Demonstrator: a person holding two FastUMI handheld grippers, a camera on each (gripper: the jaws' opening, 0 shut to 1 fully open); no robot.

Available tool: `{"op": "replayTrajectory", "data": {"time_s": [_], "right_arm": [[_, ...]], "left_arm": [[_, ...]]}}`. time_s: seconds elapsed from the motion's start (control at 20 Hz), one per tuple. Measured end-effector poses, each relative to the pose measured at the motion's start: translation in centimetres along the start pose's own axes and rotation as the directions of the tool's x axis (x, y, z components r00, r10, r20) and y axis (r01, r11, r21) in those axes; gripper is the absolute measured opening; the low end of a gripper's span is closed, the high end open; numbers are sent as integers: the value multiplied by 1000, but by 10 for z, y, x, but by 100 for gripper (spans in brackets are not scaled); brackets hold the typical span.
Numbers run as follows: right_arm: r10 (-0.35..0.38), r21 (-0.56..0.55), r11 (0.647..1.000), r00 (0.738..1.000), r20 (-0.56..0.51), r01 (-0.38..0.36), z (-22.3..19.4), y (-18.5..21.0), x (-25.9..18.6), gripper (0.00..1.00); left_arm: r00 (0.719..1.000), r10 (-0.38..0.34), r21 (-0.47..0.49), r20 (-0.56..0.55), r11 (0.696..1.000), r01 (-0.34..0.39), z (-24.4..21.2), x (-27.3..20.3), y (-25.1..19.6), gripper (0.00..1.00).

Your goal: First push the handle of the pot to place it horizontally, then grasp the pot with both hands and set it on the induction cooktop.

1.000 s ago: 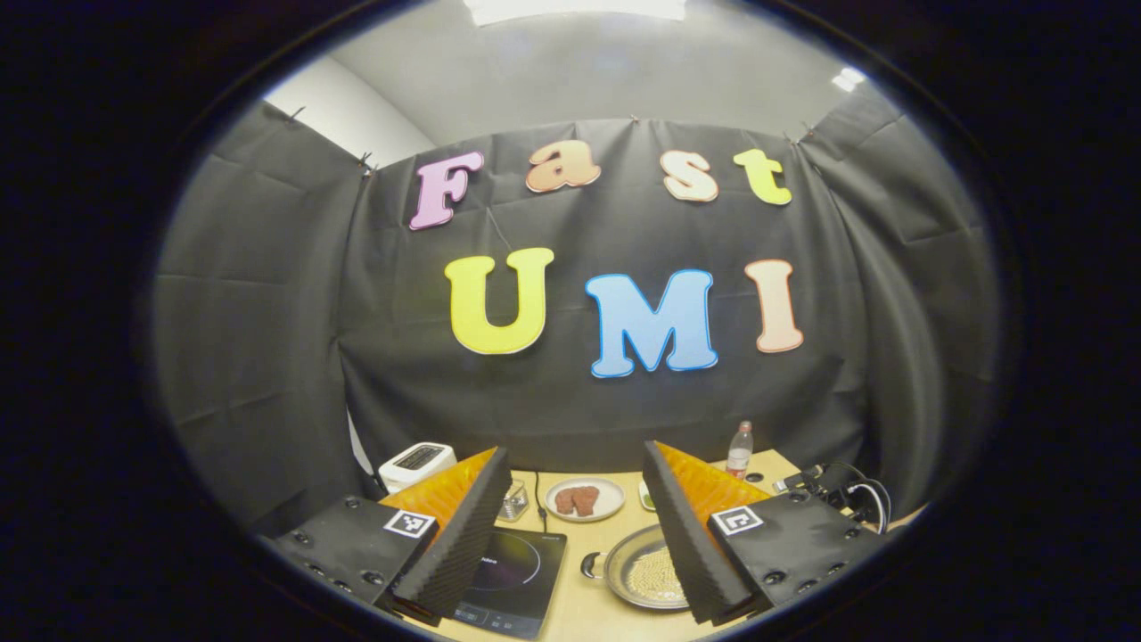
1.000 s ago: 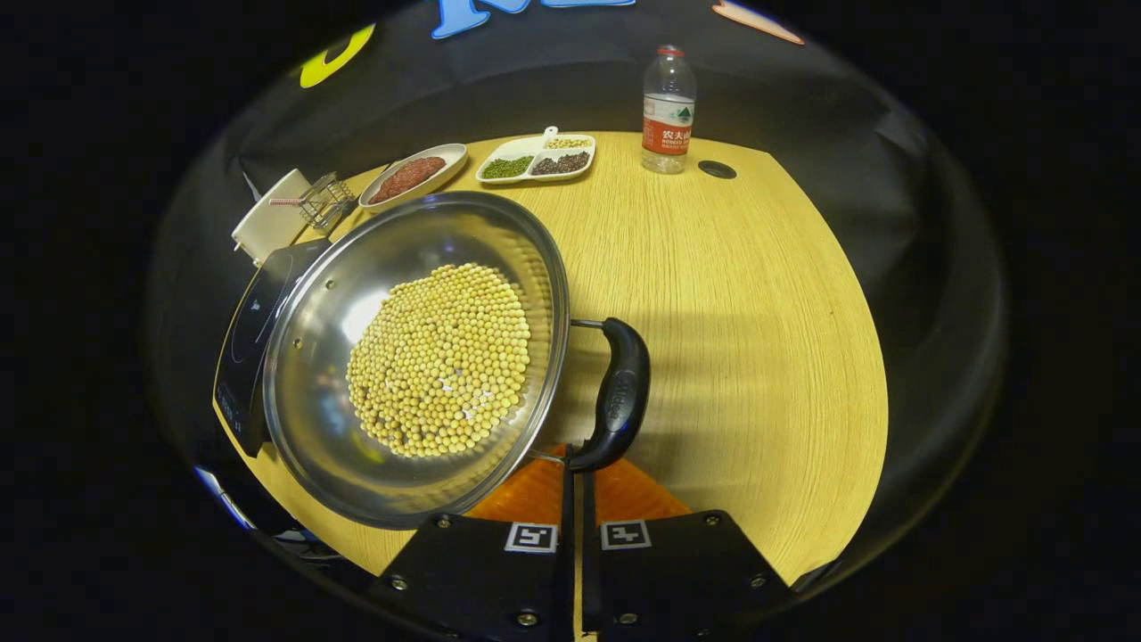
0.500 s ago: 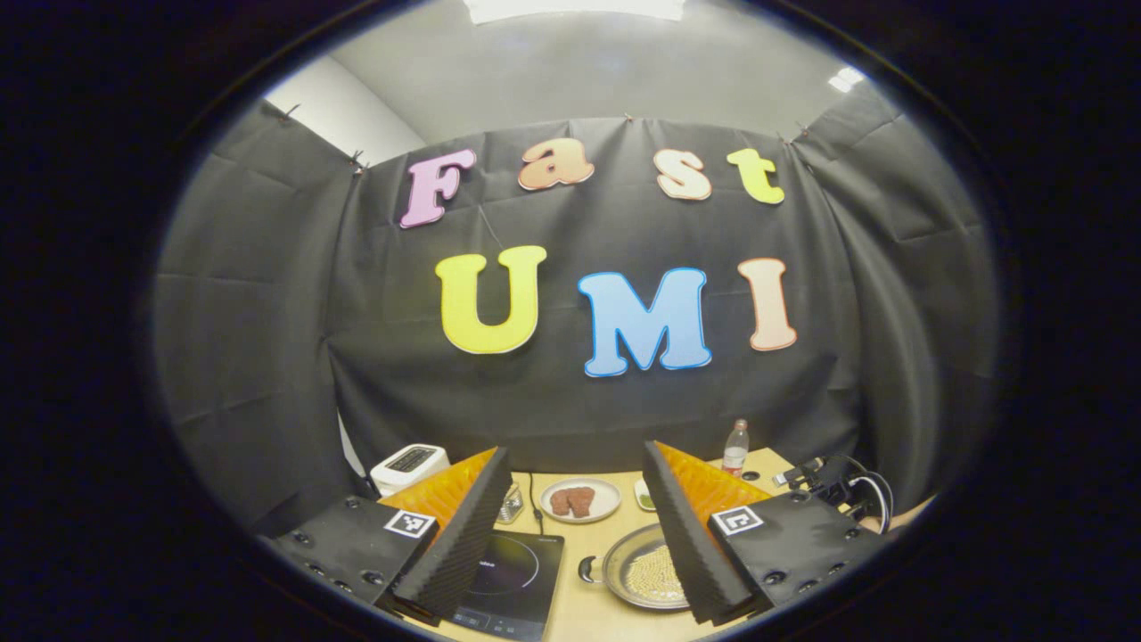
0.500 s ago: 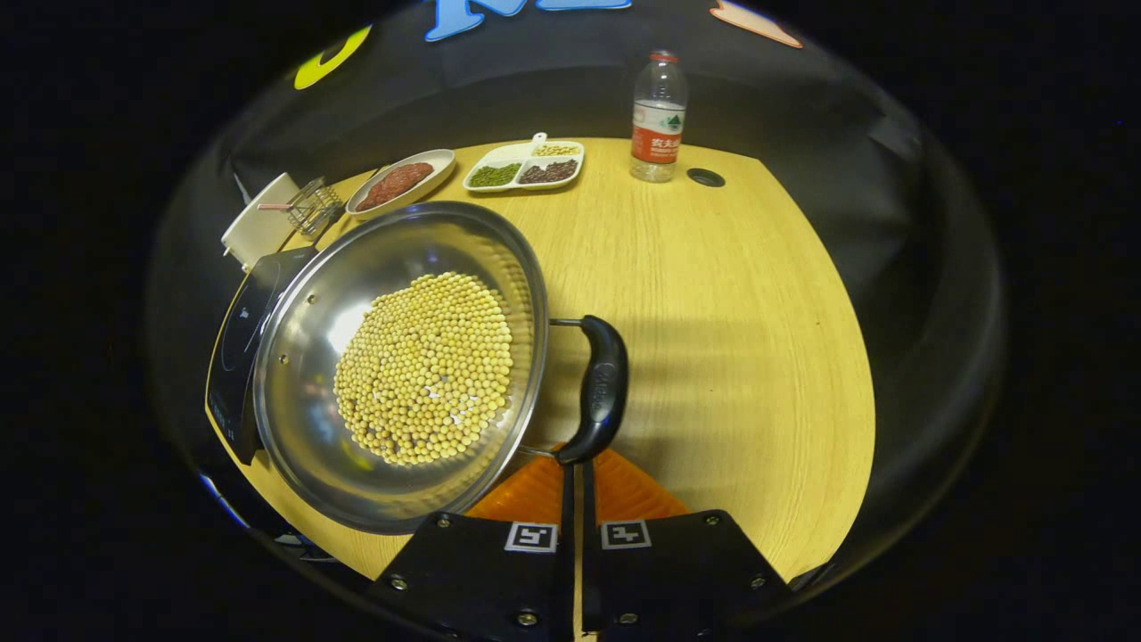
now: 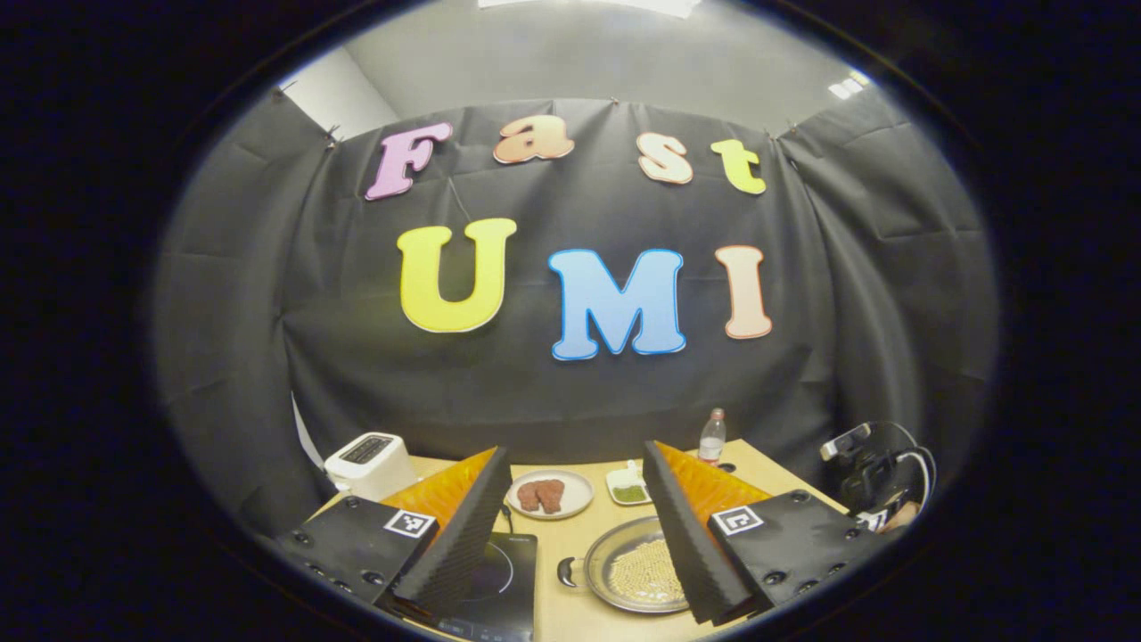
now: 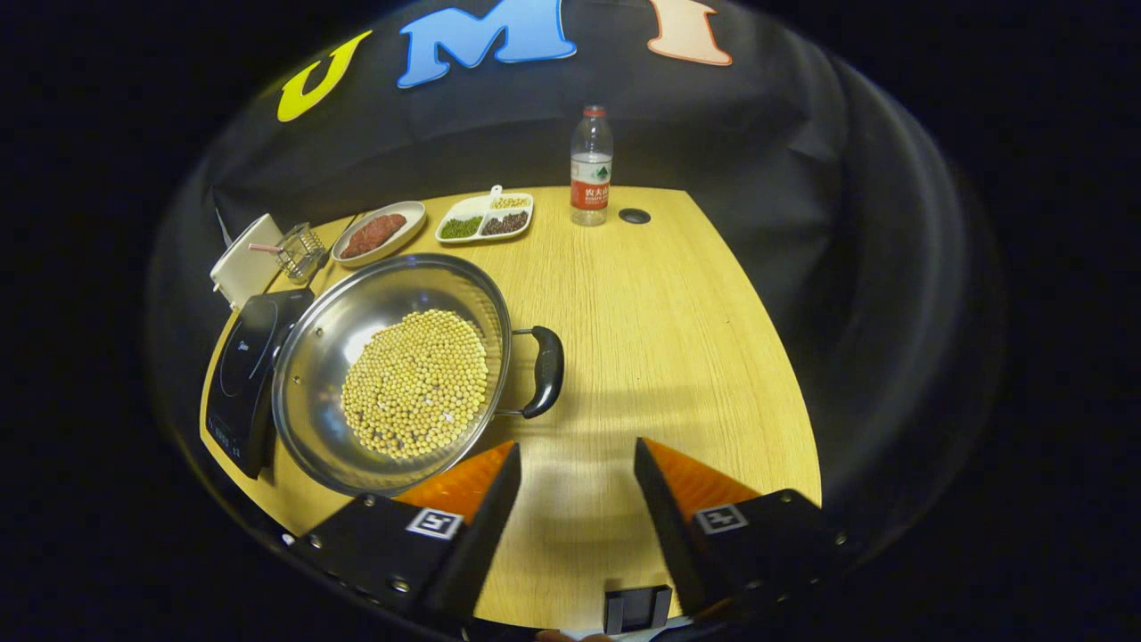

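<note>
The handle-push step looks finished: the right gripper (image 6: 570, 464) hangs spread and empty just short of the steel pot (image 6: 392, 370) of soybeans (image 6: 414, 383), whose black side handle (image 6: 545, 370) lies ahead and slightly left of its fingers, the induction cooktop (image 6: 245, 374) touching or just beside the pot's far-left rim. Next, each gripper probably needs to close on a handle; the left gripper (image 5: 575, 526), also spread wide, hovers high above table (image 6: 677, 339). Its right finger hides part of the pot, and the left-side handle (image 5: 568, 572) is small and dim.
</note>
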State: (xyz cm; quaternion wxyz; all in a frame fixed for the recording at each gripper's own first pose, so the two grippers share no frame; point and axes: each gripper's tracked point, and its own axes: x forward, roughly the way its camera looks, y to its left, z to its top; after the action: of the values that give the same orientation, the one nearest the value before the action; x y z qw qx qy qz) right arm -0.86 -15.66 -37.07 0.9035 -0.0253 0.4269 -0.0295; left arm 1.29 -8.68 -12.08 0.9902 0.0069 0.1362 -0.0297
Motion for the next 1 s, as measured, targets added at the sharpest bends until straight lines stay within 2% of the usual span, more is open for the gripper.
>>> {"op": "replayTrajectory", "data": {"time_s": [0.05, 0.1, 0.2, 0.25, 0.35, 0.55, 0.65, 0.9, 0.95, 1.0], "right_arm": [[2, 17, 1000, 1000, 20, -3, 3, 2, -4, 97], [2, 34, 999, 999, 37, -4, 6, 4, -11, 98], [-1, 63, 998, 998, 65, -3, 13, 7, -20, 98], [0, 76, 997, 997, 80, -6, 17, 9, -23, 99], [-4, 94, 996, 995, 97, -5, 21, 11, -23, 99], [-5, 103, 995, 995, 97, -5, 19, 16, -10, 99], [-5, 109, 994, 995, 95, -5, 17, 19, -1, 99], [-24, 80, 997, 994, 108, 15, 22, 24, 27, 99], [-26, 74, 997, 993, 113, 18, 25, 25, 32, 99], [-30, 68, 997, 993, 117, 22, 26, 25, 37, 99]], "left_arm": [[1000, -21, 3, -16, 1000, 21, -7, 7, -3, 99], [998, -45, 5, -37, 999, 45, -15, 13, -9, 97], [994, -76, 4, -78, 997, 77, -33, 26, -14, 95], [991, -92, -1, -99, 996, 93, -44, 32, -17, 99], [982, -116, -11, -146, 993, 115, -70, 42, -22, 95], [958, -139, -24, -250, 990, 137, -131, 63, -23, 99], [941, -134, -23, -312, 991, 134, -164, 73, -20, 95], [895, -109, -38, -432, 994, 103, -254, 101, -10, 99], [888, -101, -34, -449, 995, 96, -266, 106, -7, 96], [882, -97, -34, -461, 995, 91, -278, 110, -4, 98]]}}
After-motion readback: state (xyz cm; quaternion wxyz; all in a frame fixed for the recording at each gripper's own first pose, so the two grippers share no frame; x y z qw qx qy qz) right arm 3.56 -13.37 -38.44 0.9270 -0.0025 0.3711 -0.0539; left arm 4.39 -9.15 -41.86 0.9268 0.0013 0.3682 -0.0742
